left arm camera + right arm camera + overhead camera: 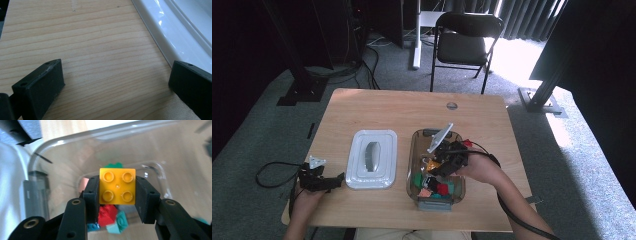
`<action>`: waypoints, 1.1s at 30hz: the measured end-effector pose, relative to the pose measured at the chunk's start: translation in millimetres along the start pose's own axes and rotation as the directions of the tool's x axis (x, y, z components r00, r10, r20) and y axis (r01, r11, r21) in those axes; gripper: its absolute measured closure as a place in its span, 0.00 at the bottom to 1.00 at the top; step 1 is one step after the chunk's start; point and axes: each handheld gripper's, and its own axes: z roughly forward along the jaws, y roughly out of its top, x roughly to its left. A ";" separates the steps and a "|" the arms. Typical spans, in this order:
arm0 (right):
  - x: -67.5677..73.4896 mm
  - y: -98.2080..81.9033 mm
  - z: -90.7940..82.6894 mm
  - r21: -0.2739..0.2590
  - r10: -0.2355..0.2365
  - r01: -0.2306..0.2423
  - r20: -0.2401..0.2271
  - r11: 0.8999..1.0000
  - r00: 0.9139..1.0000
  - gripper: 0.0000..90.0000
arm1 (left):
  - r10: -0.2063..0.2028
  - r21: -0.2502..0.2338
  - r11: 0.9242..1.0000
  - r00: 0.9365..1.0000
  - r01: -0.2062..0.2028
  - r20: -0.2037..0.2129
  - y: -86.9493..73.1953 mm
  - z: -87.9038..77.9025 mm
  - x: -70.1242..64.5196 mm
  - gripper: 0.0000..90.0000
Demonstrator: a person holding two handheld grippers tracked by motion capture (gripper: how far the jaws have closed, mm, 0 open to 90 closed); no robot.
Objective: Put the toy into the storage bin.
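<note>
While clamped, the right tool (117, 188) shows its brick's (117, 186) studs — yellow.

Black folding chair (467, 42) on sunlit grey carpet (522, 65).

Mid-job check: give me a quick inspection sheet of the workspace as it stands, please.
Surface: wooden table, bare grain under the left gripper.
Job's things: yellow brick clamped over the clear bin; loose bricks inside; white lid lies beside the bin.
Clutter: nothing seen.
Grippers: right gripper shut on the yellow brick; left gripper open, next to the lid's edge.
Cables: black cable loops off the table's left edge.
Surroundings: folding chair, grey carpet.
</note>
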 end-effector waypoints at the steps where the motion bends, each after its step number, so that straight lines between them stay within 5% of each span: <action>1: 1.2 2.0 3.3 0.007 -0.004 0.004 -0.002 1.000 1.000 0.65 | 0.000 0.000 1.000 1.000 0.000 0.000 0.0 0.0 0.0 0.01; 16: 5.8 21.8 46.5 0.091 -0.051 0.056 -0.053 0.994 0.997 0.65 | -0.002 0.000 1.000 1.000 0.002 0.002 0.0 -0.1 0.2 0.01; 33: 4.0 28.8 86.7 0.221 -0.060 0.069 -0.048 0.973 0.997 0.65 | -0.001 -0.002 1.000 1.000 0.001 0.000 -0.1 0.1 0.0 0.01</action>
